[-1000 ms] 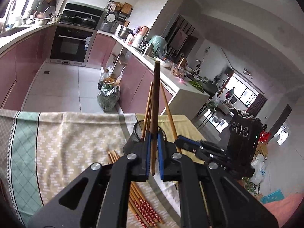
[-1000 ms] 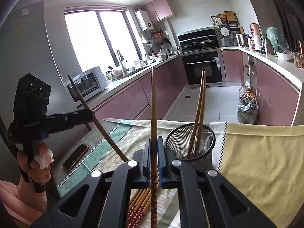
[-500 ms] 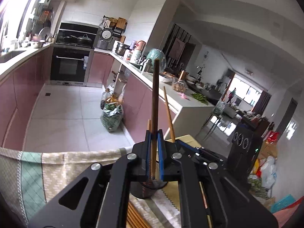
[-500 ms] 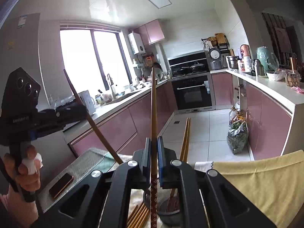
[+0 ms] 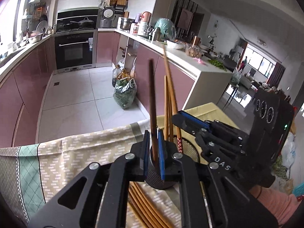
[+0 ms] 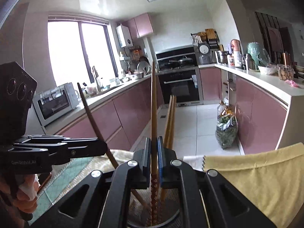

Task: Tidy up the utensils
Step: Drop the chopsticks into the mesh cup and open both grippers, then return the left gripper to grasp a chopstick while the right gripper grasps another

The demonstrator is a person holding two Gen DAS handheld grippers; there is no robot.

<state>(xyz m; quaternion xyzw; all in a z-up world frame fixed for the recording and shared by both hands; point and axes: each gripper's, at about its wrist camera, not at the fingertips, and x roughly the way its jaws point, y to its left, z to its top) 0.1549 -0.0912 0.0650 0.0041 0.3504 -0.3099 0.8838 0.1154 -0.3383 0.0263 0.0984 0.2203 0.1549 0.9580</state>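
While two tan wooden chopsticks (image 5: 167, 102) already stand in the black mesh cylindrical holder (image 5: 161, 178), several more (image 5: 144, 207) lie on the patterned tablecloth (image 5: 79, 152) at 6 o'clock. Left gripper (image 5: 153, 155), its jaws just loosening, surrounds a dark brown chopstick (image 5: 152, 102) dipping into the holder; right gripper (image 6: 154, 161) clamps a flower-patterned tan chopstick (image 6: 153, 114) above it.

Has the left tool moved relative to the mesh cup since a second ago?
Yes. The left tool has closed in on the mesh cup, which was ahead of its tips and now sits right behind them, with the dark chopstick over it.
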